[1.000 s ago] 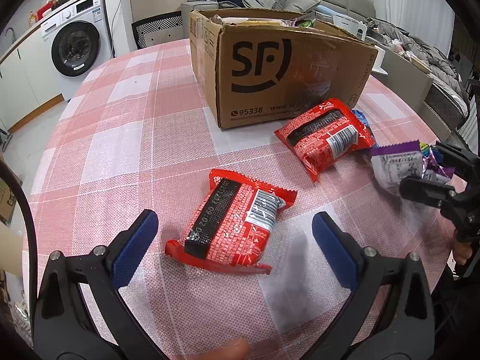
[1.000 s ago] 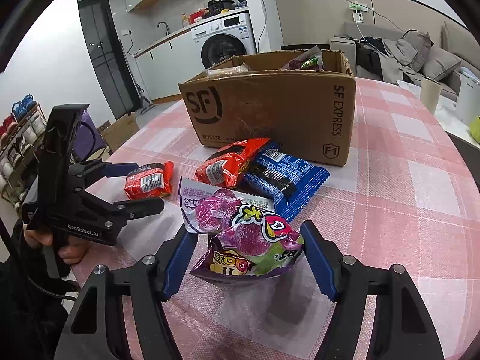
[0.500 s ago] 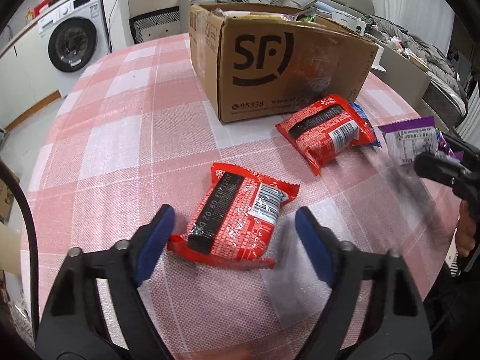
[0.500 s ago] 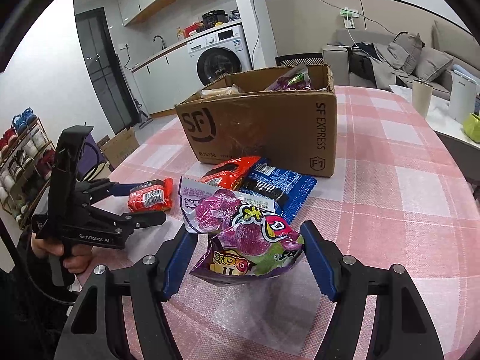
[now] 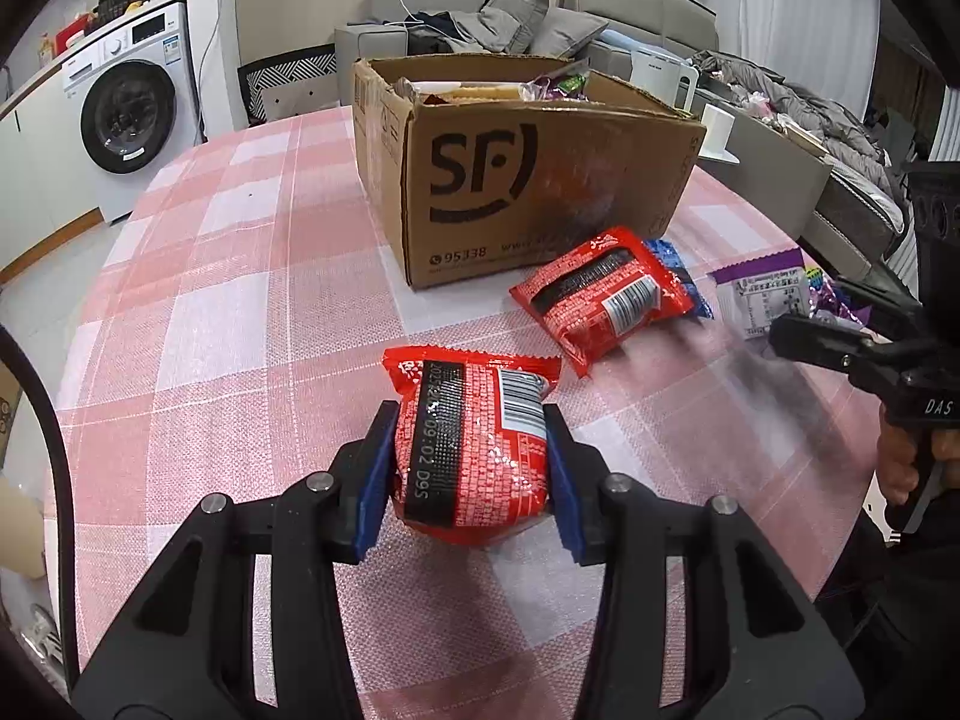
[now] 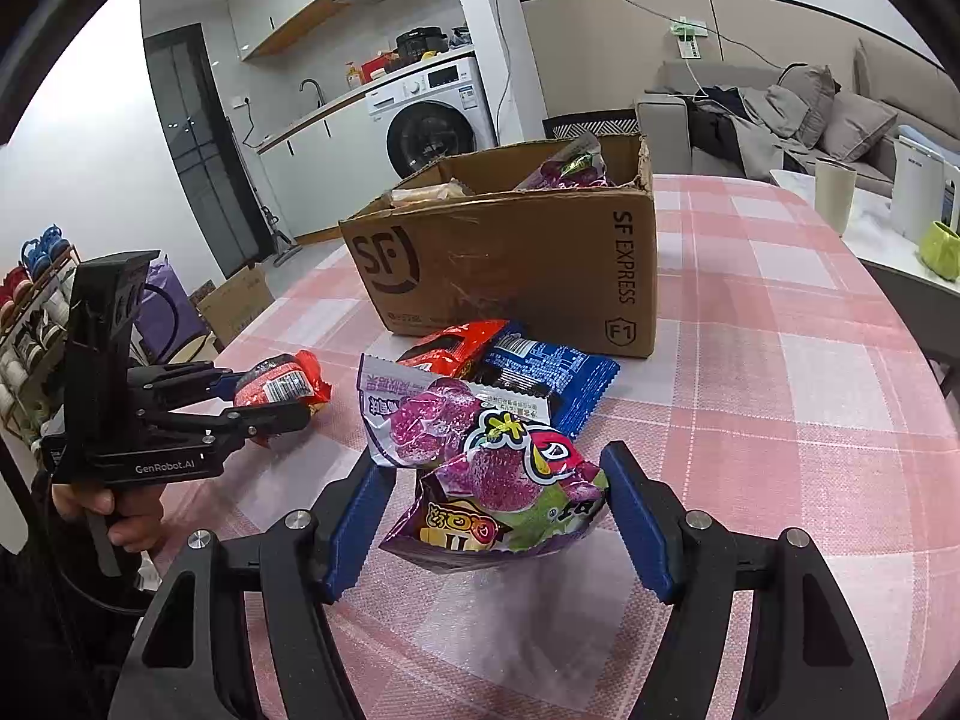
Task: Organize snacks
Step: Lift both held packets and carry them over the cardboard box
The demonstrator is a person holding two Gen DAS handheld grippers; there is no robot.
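My left gripper (image 5: 471,474) is shut on a red snack packet (image 5: 474,444) and holds it just above the pink checked table (image 5: 228,312); it also shows in the right wrist view (image 6: 279,387). My right gripper (image 6: 498,510) holds a purple grape candy bag (image 6: 480,468) between its blue pads, squeezed at its lower end. A second red packet (image 5: 600,300) and a blue packet (image 6: 546,372) lie in front of the open SF cardboard box (image 5: 528,180), which holds several snacks.
A washing machine (image 5: 129,114) stands far left beyond the table. A sofa (image 5: 540,24) is behind the box. A cup (image 6: 834,192) and a white kettle (image 6: 918,186) stand on a side surface at the right.
My left gripper moved forward and closed on the near red packet, lifting it slightly. My right gripper rose a little with the purple bag still in it.
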